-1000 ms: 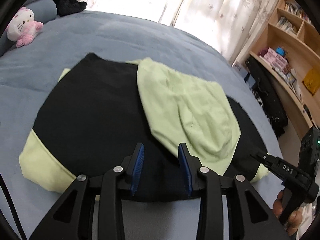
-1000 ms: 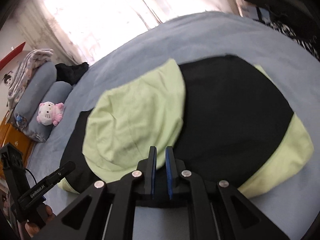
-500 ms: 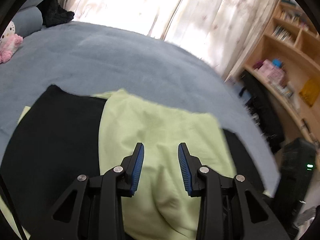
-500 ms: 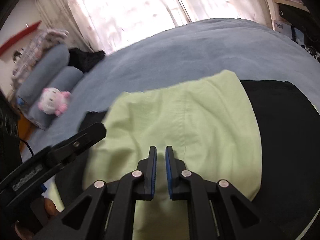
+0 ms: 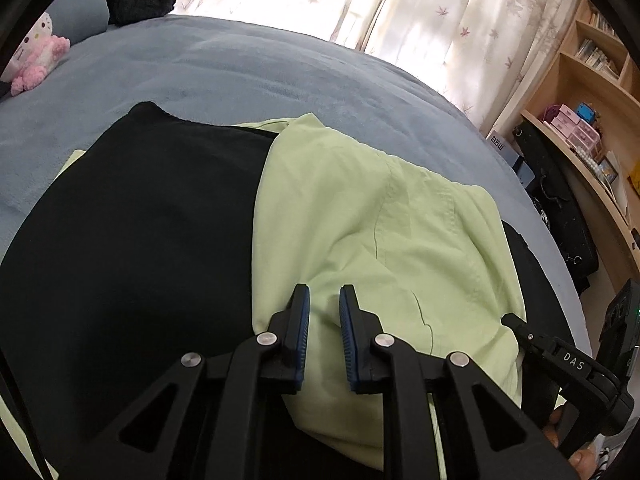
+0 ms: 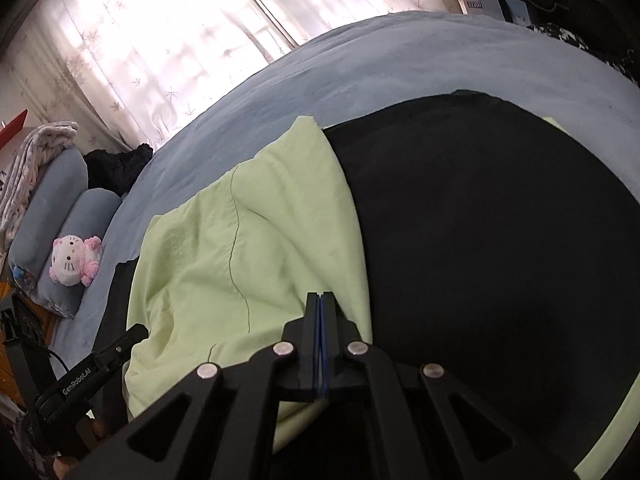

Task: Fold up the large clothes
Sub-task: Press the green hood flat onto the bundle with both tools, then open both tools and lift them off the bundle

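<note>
A black garment with light green trim (image 5: 132, 240) lies spread on the blue-grey bed; it also shows in the right wrist view (image 6: 500, 240). A light green fold of it (image 5: 380, 232) lies over the black part, also seen in the right wrist view (image 6: 248, 248). My left gripper (image 5: 324, 304) is open, its blue pads just over the near edge of the green fold. My right gripper (image 6: 321, 300) is shut, its tips at the green fold's near corner; I cannot tell if cloth is pinched. Each gripper shows at the edge of the other's view.
The bed (image 5: 240, 72) runs back to curtained windows. A pink and white plush toy (image 6: 76, 260) and bolster pillows (image 6: 52, 208) lie at the bed's head. A wooden shelf unit (image 5: 592, 120) stands to the right, with dark bags below it.
Both grippers came forward over the green fold, then settled low at its near edge. The left jaws narrowed. The right jaws went from a thin gap to fully shut.
</note>
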`<state>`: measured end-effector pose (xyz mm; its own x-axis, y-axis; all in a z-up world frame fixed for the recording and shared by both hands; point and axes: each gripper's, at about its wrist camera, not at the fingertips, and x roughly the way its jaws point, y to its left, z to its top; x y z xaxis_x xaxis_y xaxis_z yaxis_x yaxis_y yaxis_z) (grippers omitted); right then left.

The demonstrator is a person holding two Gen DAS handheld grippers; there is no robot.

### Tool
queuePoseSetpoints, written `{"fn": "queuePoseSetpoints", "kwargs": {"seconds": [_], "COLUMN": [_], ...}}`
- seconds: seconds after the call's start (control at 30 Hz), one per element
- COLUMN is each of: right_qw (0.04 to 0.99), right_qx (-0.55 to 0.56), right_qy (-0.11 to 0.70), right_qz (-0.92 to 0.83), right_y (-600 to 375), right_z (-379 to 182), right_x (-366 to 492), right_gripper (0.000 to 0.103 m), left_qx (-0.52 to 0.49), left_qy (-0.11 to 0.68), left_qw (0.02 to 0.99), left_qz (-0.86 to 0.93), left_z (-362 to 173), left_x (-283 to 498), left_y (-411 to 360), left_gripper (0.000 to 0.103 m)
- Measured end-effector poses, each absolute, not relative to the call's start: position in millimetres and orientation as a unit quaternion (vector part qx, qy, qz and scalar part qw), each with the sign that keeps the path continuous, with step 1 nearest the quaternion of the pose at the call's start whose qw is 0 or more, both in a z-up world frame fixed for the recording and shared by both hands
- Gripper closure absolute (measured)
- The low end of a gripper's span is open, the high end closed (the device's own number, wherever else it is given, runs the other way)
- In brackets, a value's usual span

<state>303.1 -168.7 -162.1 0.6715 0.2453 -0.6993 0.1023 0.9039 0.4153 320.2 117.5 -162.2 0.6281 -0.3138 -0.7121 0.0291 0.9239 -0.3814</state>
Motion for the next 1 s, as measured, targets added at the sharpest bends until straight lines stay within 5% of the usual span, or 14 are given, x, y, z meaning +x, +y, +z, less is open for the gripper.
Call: {"fn": "queuePoseSetpoints", "kwargs": {"seconds": [0.33,0.67,1.0], "right_qw": [0.89,0.883,0.888], "right_qx": [0.218,0.258,0.222], "right_qy": [0.399,0.385,0.393], "right_qz": [0.038,0.069,0.084], "right_y": [-165.0,-163.4,-142.9], "right_z": [-158.2,-118.1,-72.0], "right_x": [297.9,266.8,190.7], "right_gripper": [0.101,0.101,0.101], "left_qx": [-0.179,-0.171,-0.142], "left_qy": [0.401,0.414,0.409], "left_qw": [0.893,0.891,0.899], "left_qz": [-0.098,-0.072,-0.067], "left_z": [-161.9,-125.2,-68.8], "left_x": [310.7,276.5,198.1], "left_y": [120.3,122.3,138.5], "left_gripper": [0.088,0.059,0.057]}}
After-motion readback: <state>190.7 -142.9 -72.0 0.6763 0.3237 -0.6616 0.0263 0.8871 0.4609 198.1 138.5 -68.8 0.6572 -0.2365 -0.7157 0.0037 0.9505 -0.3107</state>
